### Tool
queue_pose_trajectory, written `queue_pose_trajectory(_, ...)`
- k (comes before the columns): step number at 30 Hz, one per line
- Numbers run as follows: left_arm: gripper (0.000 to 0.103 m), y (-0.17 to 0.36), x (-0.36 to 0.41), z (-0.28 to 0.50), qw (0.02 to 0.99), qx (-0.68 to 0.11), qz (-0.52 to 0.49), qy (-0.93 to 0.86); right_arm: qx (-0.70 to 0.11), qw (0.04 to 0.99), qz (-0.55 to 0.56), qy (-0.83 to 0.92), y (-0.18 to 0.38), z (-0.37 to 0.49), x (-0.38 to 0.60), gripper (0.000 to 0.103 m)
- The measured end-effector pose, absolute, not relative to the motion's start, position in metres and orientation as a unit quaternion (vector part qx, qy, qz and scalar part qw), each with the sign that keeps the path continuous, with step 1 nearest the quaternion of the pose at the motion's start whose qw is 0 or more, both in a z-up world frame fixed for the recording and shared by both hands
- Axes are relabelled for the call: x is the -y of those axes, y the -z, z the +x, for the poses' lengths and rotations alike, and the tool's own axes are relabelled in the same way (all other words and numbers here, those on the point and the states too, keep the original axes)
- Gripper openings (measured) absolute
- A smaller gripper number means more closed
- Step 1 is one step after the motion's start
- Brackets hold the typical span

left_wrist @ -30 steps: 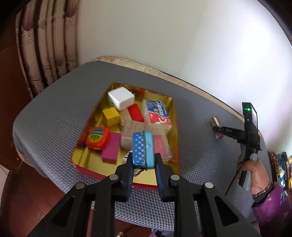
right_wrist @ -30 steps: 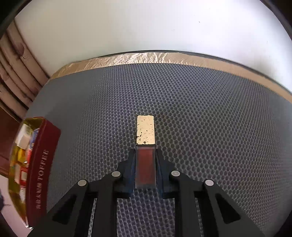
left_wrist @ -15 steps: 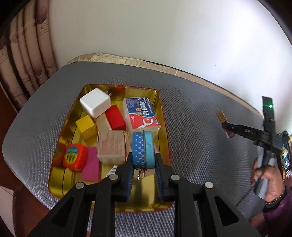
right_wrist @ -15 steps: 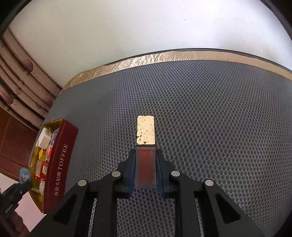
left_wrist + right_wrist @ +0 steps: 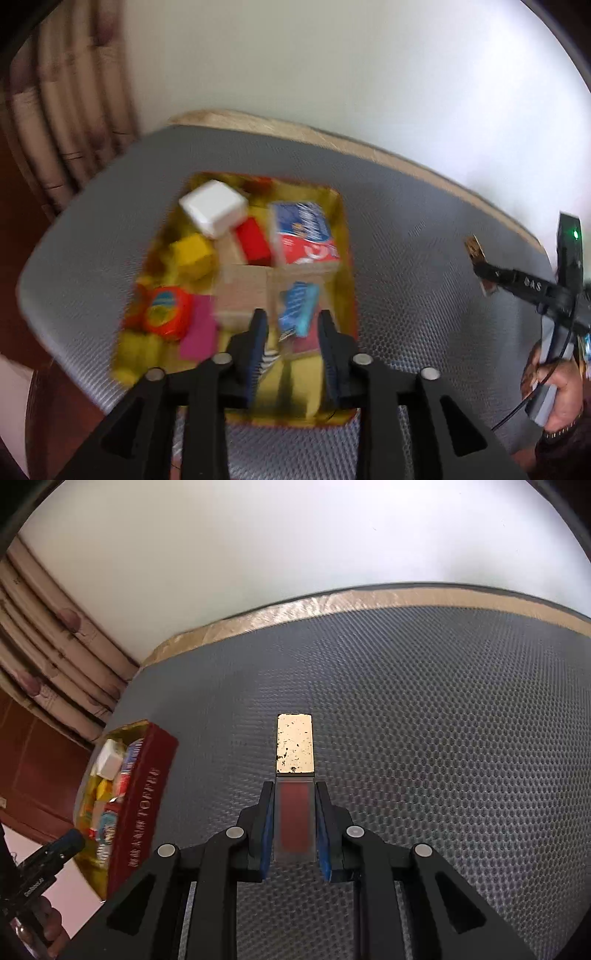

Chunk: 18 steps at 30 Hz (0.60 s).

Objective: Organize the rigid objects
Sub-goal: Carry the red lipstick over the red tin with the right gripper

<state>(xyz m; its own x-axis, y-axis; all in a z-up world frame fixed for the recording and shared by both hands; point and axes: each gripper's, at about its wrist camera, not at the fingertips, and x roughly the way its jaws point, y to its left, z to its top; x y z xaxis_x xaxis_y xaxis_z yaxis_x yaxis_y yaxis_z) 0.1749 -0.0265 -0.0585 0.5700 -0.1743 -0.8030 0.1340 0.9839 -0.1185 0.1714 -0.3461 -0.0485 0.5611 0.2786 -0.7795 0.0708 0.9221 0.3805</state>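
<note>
The left hand-held gripper has just been opening above the toffee tin, and the small blue tape measure lies between its parted pads, released among blocks and boxes. It looks light, stiff and smooth, best taken across its flat faces. Farther off, over the grey mesh tabletop, the right hand-held gripper is clenched on the clear body of a gold-capped lip gloss, likely slippery.

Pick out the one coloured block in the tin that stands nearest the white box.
The red block: it lies right against the white box in the tin. The yellow block sits lower left of it, and the magenta block lies farthest.
</note>
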Motion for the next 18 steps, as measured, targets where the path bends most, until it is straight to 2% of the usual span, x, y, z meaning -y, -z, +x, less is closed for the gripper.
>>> queue_pose_trajectory(6, 0.048, 0.038, -0.007, 0.107, 0.913, -0.407, -0.011, -0.037, -0.447, 0.868, 0.180, -0.122, 0.011, 0.165, 0.310, 0.019)
queue_pose_trajectory(12, 0.048, 0.064, -0.017, 0.089, 0.900, -0.427, 0.024, -0.082, -0.459, 0.853, 0.152, -0.199, -0.008, 0.173, 0.236, 0.019)
queue_pose_trajectory(18, 0.048, 0.076, -0.030, 0.087, 0.903, -0.418, 0.014, -0.099, -0.489, 0.829, 0.133, -0.235, 0.004, 0.198, 0.165, 0.019)
